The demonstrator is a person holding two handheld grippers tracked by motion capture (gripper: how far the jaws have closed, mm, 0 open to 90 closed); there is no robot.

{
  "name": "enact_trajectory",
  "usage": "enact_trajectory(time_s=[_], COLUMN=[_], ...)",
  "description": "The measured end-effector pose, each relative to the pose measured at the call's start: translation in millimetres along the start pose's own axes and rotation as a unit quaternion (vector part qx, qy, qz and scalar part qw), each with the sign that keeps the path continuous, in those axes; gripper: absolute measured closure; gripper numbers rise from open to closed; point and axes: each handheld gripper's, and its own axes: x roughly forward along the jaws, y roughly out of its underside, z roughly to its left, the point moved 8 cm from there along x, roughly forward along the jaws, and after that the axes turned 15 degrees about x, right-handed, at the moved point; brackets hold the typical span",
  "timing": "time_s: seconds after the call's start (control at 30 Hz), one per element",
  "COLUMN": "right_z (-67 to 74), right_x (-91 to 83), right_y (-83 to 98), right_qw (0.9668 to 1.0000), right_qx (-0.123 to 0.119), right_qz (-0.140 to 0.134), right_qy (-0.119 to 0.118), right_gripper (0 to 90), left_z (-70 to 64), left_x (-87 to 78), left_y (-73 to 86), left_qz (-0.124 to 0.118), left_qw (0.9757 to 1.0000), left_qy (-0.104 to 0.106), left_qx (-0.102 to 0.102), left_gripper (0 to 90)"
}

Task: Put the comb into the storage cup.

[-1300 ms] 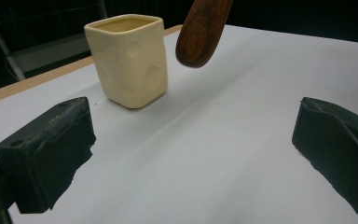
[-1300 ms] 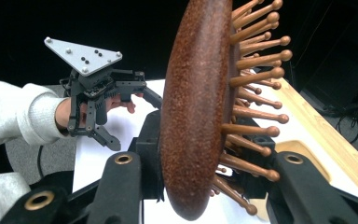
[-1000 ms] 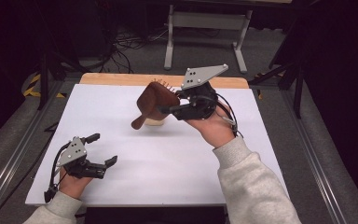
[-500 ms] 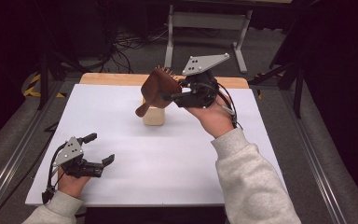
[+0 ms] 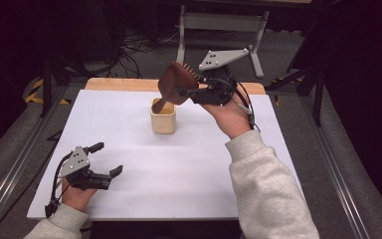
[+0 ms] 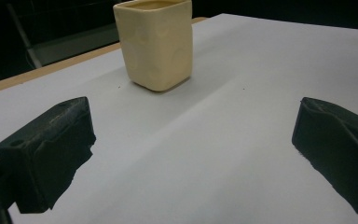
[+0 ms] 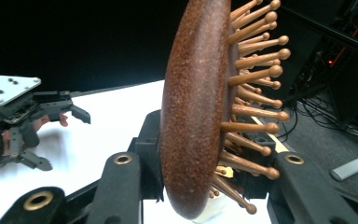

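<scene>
Where bristles splay—wooden pegs—the oval brush (image 7: 200, 112) feels grainy.

In the right gripper view the hairbrush (image 7: 196, 112) head runs past the top edge and hides most of the cup (image 7: 214, 212). The brush handle's tip sits behind the cup's rim in the high view. The left gripper view crops the cup's rim.

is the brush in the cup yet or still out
Partly in: the brush, clamped in the right gripper, hangs tilted with its handle tip dipping inside the cup.
</scene>
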Motion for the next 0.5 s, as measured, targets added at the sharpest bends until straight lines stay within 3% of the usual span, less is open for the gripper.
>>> enact_trajectory(time_s=[0.5], right_z=[-24.8], right_x=[3.3], right_y=[-0.5], right_qw=[0.9994], right_qx=[0.015], right_qz=[-0.007], right_qy=[0.029], right_gripper=[59.9], left_z=[-0.6], left_x=[0.3], left_y=[0.0], left_qz=[0.001], left_qw=[1.0000], left_qy=[-0.002], left_qx=[0.001], left_gripper=[0.2])
